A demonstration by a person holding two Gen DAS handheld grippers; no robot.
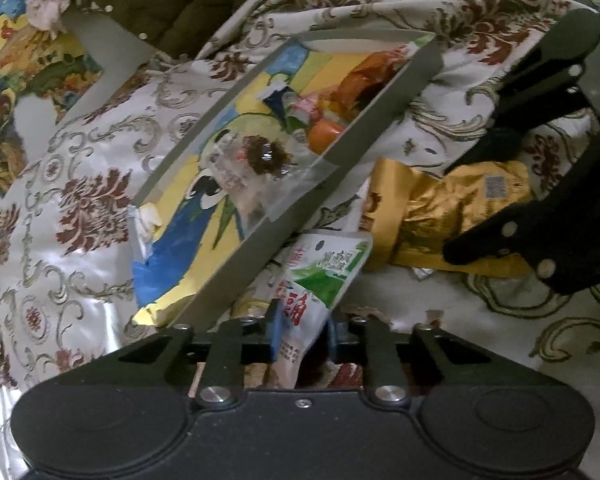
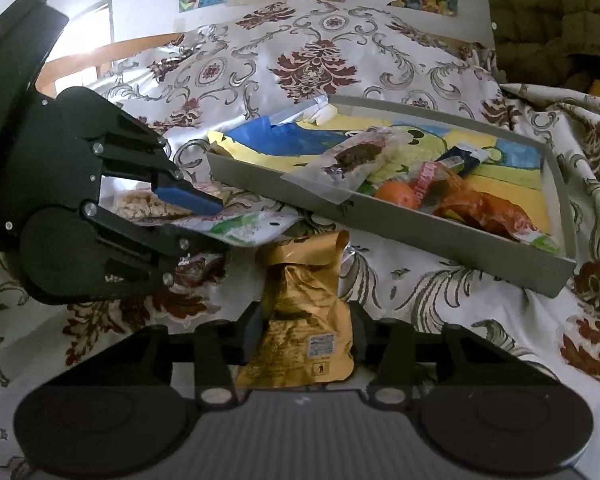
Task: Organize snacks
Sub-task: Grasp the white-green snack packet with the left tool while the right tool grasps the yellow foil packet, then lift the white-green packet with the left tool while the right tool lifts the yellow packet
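Fingers of the left gripper (image 1: pixel 302 330) pinch a glossy white-green packet (image 1: pixel 320 280); the right gripper (image 2: pixel 304 338) brackets a crinkled gold foil pouch (image 2: pixel 300 320) — seemingly pressing it — beside the grey tray (image 2: pixel 420 236).

1. The left gripper (image 1: pixel 302 330) points downward at a slant, its blue-padded jaws drawn close and pinching a white-and-green packet (image 1: pixel 320 276).
2. The right gripper (image 2: pixel 304 330) also slants downward, jaws set either side of a gold pouch (image 2: pixel 300 320), pads at its edges.
3. The two grippers sit close together, side by side.
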